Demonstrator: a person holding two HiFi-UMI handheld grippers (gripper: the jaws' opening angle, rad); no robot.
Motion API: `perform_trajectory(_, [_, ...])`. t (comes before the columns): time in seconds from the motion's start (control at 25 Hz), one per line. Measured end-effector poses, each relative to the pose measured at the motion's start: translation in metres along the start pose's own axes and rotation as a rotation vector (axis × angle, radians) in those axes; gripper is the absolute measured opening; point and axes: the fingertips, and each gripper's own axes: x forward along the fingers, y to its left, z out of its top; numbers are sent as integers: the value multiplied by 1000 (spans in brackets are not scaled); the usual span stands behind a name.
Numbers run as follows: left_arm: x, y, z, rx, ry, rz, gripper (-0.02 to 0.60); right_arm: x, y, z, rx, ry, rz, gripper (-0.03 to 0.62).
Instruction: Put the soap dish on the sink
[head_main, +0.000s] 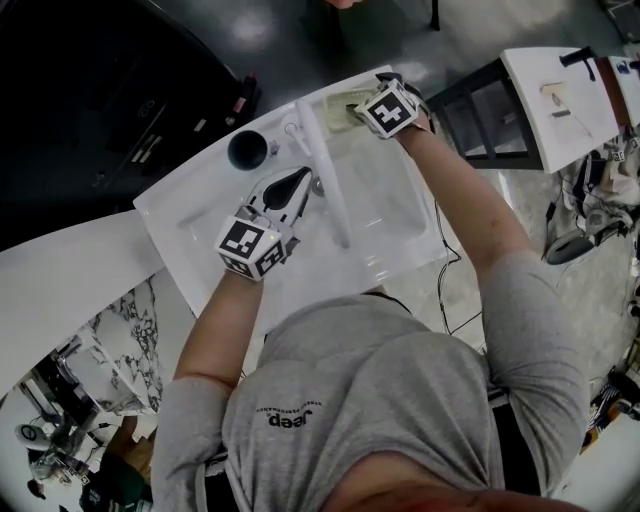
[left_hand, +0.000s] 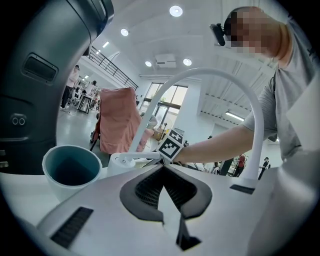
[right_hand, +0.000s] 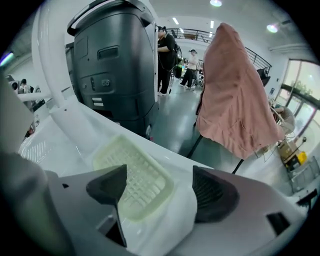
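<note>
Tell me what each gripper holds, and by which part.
Nothing is held. The right gripper stands open over the soap dish lying on the sink rim; the left gripper is shut, empty.

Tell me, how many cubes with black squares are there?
2. One cube sits over the sink's near left part; the other cube is at its far rim, beside the soap dish.

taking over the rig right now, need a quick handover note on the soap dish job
Left gripper: shut, empty, level beside the faucet.
Right gripper: jaws open, tilted down over the soap dish; pads not pressing on it.
Soap dish: lies flat on the far rim of the sink, near the faucet's base. A cup stands on the rim on the faucet's other side.
Done: the dish looks set down and released.
Left: probably only drawing the right gripper clear without nudging the dish.
</note>
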Motion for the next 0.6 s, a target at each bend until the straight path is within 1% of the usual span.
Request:
perform_trajectory(0.08, [-1,-1,0,1,-1,-1,14,-2,1,2,2,-32,4,466])
perform_trajectory(0.16, [-3,-2,1,2,-3,-2,14,-3,2,2,-25,-38,0,459])
perform_trajectory(0.28, [-5,-3,0,1,-3,-4,14,-1,6,-3,-70,-6,2,459])
perform_trajectory(0.4, [-6,-6,-1,1,0,-6,14,3,5,-11,-123,24,-23,459])
perform_trajectory(0.6, [-7,-8,-1,7,3,-3,14,1,-4,-13,-109,24,-73,449])
